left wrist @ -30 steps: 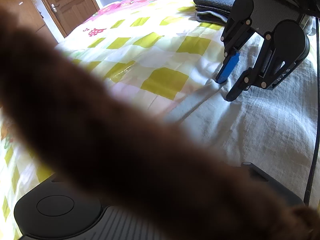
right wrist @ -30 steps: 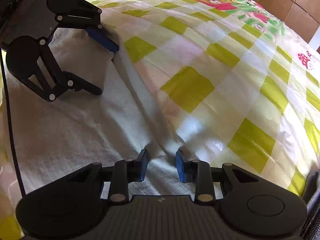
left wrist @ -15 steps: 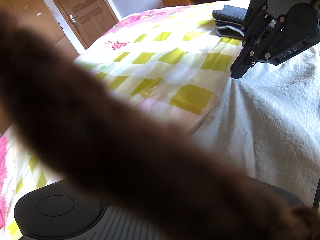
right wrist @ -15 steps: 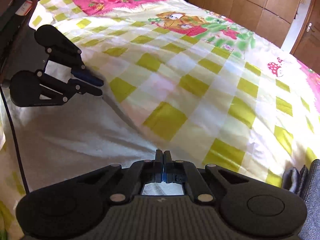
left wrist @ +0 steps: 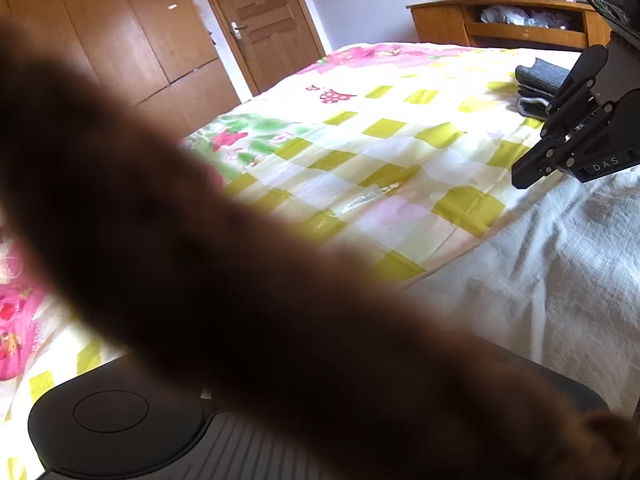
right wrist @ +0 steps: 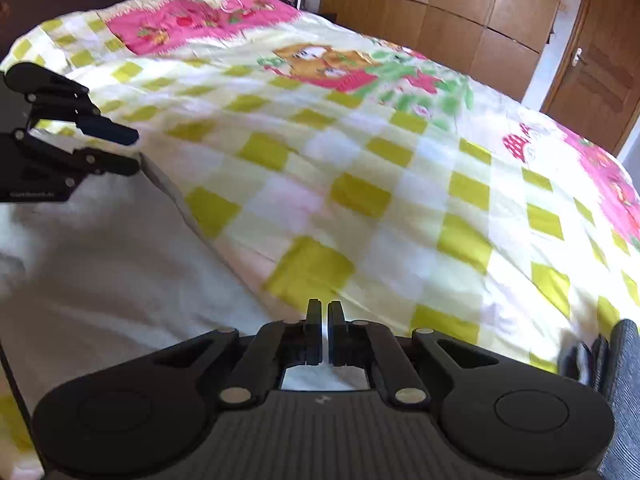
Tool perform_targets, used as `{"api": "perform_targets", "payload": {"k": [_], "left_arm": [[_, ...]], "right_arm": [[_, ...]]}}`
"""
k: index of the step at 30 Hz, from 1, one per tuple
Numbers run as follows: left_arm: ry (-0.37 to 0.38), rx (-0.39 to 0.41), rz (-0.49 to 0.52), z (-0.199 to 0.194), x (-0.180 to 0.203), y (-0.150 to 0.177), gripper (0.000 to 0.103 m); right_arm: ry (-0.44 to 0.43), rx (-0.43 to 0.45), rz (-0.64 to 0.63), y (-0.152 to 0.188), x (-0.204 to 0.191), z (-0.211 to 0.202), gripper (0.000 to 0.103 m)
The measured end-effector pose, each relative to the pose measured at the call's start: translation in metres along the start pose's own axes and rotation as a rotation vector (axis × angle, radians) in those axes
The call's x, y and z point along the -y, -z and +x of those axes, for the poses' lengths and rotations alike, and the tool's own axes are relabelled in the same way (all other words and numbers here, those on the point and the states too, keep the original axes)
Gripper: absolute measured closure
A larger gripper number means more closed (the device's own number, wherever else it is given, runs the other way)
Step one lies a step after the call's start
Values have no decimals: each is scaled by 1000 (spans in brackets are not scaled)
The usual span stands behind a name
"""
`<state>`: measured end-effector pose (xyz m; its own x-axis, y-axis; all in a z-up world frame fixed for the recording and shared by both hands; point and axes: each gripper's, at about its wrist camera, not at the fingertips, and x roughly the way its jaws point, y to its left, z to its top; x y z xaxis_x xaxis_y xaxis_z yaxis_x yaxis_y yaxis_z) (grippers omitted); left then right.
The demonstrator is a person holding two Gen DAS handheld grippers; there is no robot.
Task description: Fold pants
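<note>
White pants (right wrist: 100, 280) lie on the checked bedsheet (right wrist: 360, 160). In the right wrist view my right gripper (right wrist: 324, 314) is shut on the pants' near edge, with white cloth showing between its pads. At the far left my left gripper (right wrist: 134, 152) has its fingers pinched on the pants' far corner, which is raised off the sheet. In the left wrist view the right gripper (left wrist: 520, 176) is shut on the edge of the pants (left wrist: 540, 280). A blurred brown shape (left wrist: 200, 260) close to that lens hides the left gripper's own fingers.
A stack of folded dark grey clothes (left wrist: 536, 88) lies on the bed beside the right gripper, and its edge shows as grey cloth (right wrist: 620, 380). Wooden wardrobe doors (right wrist: 460, 12), a door (left wrist: 260, 20) and a wooden desk (left wrist: 500, 20) surround the bed.
Both grippers went from open to shut on the pants' edge. They have since risen, lifting that edge off the sheet, and the views tilt up toward the room.
</note>
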<state>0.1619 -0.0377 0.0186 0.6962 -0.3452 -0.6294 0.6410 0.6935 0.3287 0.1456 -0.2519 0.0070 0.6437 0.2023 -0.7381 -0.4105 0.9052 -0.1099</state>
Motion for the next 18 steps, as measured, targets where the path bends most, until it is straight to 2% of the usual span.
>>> {"api": "perform_targets", "payload": {"k": [4,7,8,10,12,15,17,18], "left_arm": [[-19,-26,-25,-16,-3,20,68],[-22,-53,-40,-20,-7,36,63],[-23,-59,-42,-20,-8,40,62],[-20,-67,-55,-19,-11,49,62],[-10,-69,-71,-18,-15,55,62],[0,-62,-87,-17,-19,62,61],[1,-55,-92,-17,-22,65,60],[2,-49,-97,-16,-24,67,59]], "right_arm": [[-164,49,10,-26,-27,15,79],[-259,72,-17,-44,-55,38,72],[-283,75,-26,-50,-64,47,70],[-331,70,-51,-63,-80,64,59],[-341,64,-80,-73,-92,77,57],[-339,33,-105,-83,-101,91,57],[-369,8,-93,-86,-101,94,68],[-373,-1,-81,-88,-101,94,78]]}}
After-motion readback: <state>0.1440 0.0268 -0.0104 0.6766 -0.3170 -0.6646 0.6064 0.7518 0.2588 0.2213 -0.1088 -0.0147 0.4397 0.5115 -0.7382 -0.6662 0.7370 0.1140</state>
